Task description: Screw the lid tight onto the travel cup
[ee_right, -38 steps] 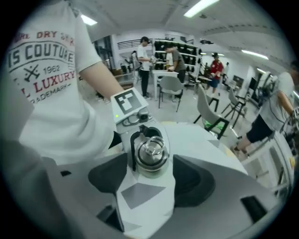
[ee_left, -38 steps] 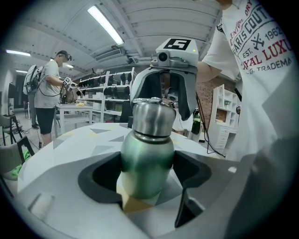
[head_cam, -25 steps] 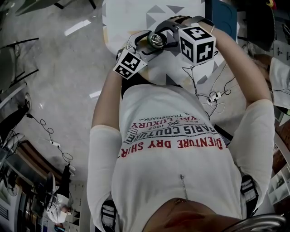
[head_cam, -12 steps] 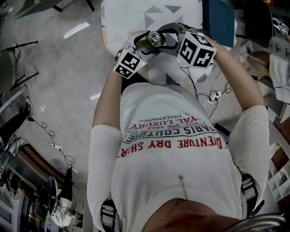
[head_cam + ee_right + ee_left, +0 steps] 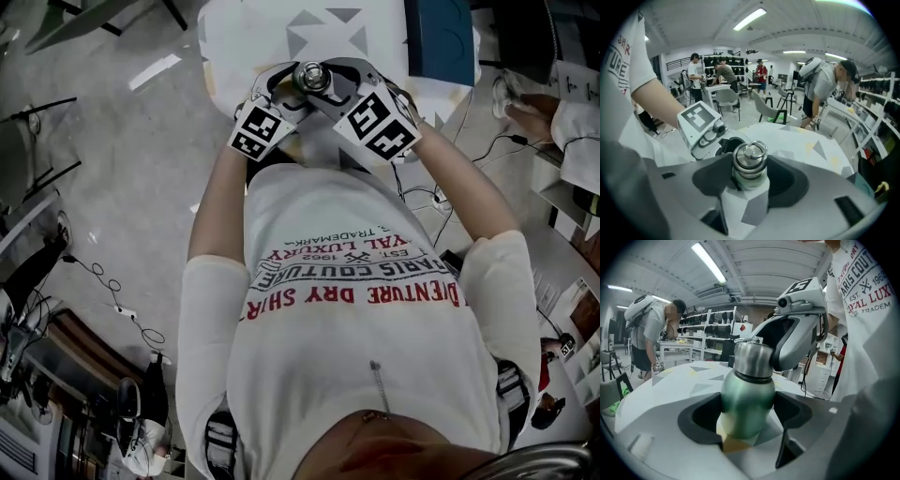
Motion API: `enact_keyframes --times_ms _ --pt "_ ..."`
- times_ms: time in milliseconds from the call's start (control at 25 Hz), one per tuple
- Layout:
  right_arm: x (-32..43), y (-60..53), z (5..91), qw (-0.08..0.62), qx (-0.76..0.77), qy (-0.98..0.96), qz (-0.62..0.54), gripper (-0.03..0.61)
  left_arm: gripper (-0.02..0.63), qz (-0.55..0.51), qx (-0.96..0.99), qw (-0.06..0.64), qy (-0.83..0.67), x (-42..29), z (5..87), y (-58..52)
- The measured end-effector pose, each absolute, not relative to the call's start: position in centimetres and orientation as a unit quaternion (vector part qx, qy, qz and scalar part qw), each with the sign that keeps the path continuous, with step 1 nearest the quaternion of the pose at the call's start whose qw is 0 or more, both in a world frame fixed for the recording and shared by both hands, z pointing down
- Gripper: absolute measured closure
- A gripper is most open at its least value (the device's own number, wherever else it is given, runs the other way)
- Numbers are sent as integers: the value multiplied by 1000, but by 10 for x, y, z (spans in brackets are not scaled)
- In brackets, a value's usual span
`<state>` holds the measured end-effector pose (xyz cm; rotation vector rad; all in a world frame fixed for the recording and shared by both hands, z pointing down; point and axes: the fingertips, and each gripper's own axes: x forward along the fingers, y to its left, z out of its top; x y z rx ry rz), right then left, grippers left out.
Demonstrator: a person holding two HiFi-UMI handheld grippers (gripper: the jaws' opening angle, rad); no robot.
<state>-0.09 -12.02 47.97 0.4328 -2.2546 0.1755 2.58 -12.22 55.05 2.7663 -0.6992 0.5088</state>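
Observation:
A green travel cup (image 5: pixel 747 399) with a steel lid (image 5: pixel 752 359) stands upright above the table, held between both grippers. My left gripper (image 5: pixel 747 416) is shut on the cup's green body, its dark pads (image 5: pixel 797 408) against the sides. My right gripper (image 5: pixel 750 180) comes from the opposite side and is shut on the lid (image 5: pixel 750 161), which has a ring on top. In the head view the lid (image 5: pixel 310 75) shows between the left gripper (image 5: pixel 284 91) and the right gripper (image 5: pixel 333 82), close in front of the person's chest.
A white table (image 5: pixel 253 28) with grey and yellow triangles lies under the cup. A blue box (image 5: pixel 439 33) sits at its right end. Cables (image 5: pixel 441 197) trail on the floor. People (image 5: pixel 647 333), chairs (image 5: pixel 764 108) and shelves stand farther off.
The right gripper has rolled about the lid, its marker cube turning and swinging lower and left in the head view. The left gripper still holds the cup in the same place.

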Motion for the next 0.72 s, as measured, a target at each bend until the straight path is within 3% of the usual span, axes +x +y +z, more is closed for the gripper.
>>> enact_keyframes --times_ms 160,240,320,560,720 --pt "-1 -118 479 395 164 -901 76 341 255 172 948 125 -236 27 551 -122" --pt "-2 -115 475 383 128 -912 77 292 255 172 948 127 -234 27 551 -122" --pt "-1 -117 469 381 91 -918 62 284 253 172 948 130 -232 27 552 -122" --pt "-1 -109 464 434 -112 -892 -58 284 252 174 948 134 -229 27 553 -122" --pt "2 -106 470 461 -199 -862 -72 285 252 178 948 132 -227 28 552 -122"
